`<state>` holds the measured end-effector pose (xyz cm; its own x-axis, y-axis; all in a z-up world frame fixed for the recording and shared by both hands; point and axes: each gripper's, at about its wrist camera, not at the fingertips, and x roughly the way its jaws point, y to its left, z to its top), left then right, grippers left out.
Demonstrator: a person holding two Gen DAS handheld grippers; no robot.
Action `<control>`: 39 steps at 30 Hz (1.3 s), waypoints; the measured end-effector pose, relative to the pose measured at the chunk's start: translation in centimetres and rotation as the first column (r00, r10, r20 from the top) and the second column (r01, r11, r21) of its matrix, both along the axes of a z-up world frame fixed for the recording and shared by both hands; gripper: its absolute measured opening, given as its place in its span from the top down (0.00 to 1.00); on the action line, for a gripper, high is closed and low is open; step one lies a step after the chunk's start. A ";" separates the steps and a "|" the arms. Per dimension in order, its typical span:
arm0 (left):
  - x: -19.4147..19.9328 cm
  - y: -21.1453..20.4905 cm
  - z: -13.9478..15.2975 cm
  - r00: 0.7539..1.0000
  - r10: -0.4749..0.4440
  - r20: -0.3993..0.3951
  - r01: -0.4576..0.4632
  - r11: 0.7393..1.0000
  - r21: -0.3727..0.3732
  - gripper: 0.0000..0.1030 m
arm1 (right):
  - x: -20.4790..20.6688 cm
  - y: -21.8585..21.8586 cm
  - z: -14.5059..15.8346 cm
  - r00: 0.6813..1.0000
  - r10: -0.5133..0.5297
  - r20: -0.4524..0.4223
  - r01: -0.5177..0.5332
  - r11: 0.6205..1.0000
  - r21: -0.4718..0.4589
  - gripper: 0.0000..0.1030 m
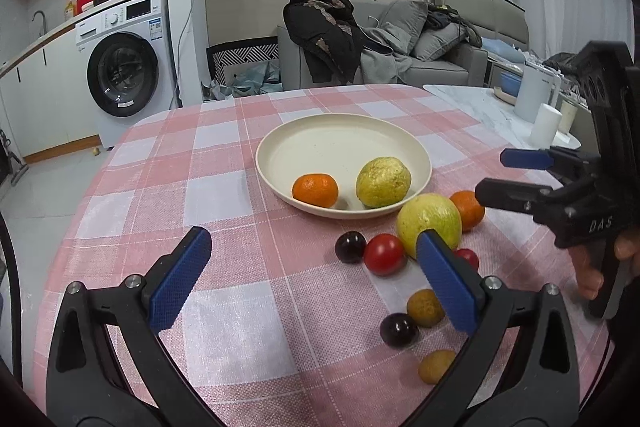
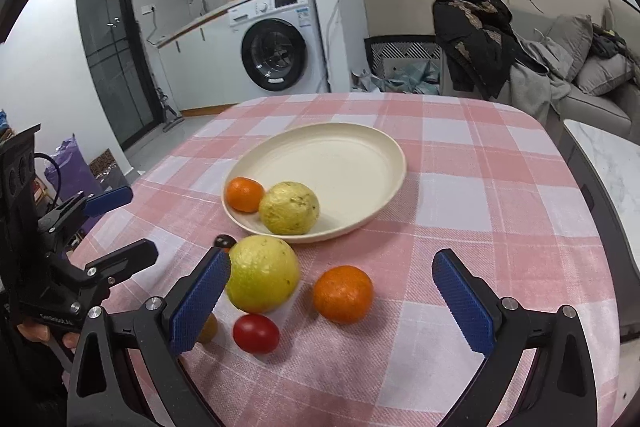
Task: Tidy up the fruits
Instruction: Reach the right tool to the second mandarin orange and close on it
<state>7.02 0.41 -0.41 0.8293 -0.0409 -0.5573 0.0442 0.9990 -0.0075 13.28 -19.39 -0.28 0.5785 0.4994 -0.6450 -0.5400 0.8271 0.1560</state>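
Yellow-green guava and a small orange mandarin already sat at the near rim of the round cream plate; a second guava, mandarin, red tomato and dark plums lay on the pink checked tablecloth beside it, still unsorted. Both the left gripper and right gripper stood spread, empty. "DAS" showed on the right gripper's body.

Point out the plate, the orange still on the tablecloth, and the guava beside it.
plate [image 2: 352, 163], right wrist view, bare inner surface.
orange [image 2: 343, 293], right wrist view, middle of peel.
guava [image 2: 262, 273], right wrist view, middle of skin.
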 end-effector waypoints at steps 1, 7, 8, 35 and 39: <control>0.1 -0.1 -0.1 1.000 -0.004 -0.005 0.004 1.000 0.002 0.01 | 0.1 -0.2 -0.1 1.000 -0.010 -0.011 0.010 1.000 -0.010 0.00; 0.5 -0.5 -0.8 0.999 -0.024 -0.036 0.024 1.000 0.008 0.01 | 0.4 -0.6 -1.3 0.998 -0.039 -0.055 0.034 0.995 -0.095 0.00; 0.5 -0.6 -0.9 0.999 -0.025 -0.040 0.026 1.000 0.008 0.01 | 0.5 -0.5 -1.5 0.997 -0.041 -0.060 0.035 0.994 -0.106 0.00; 2.7 0.3 -2.1 0.992 0.012 -0.129 -0.012 1.000 0.002 0.01 | 0.6 1.1 -3.6 0.992 0.013 -0.122 -0.035 0.984 -0.177 0.30; 2.8 0.3 -2.1 0.991 0.012 -0.131 -0.011 1.000 0.003 0.01 | 0.5 1.5 -3.8 0.992 0.032 -0.126 -0.055 0.981 -0.189 0.42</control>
<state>9.80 0.70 -2.55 0.7494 -0.0300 -0.6615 0.0314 0.9995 -0.0098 13.78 -17.86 -4.06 0.4701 0.3828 -0.7953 -0.5627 0.8242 0.0641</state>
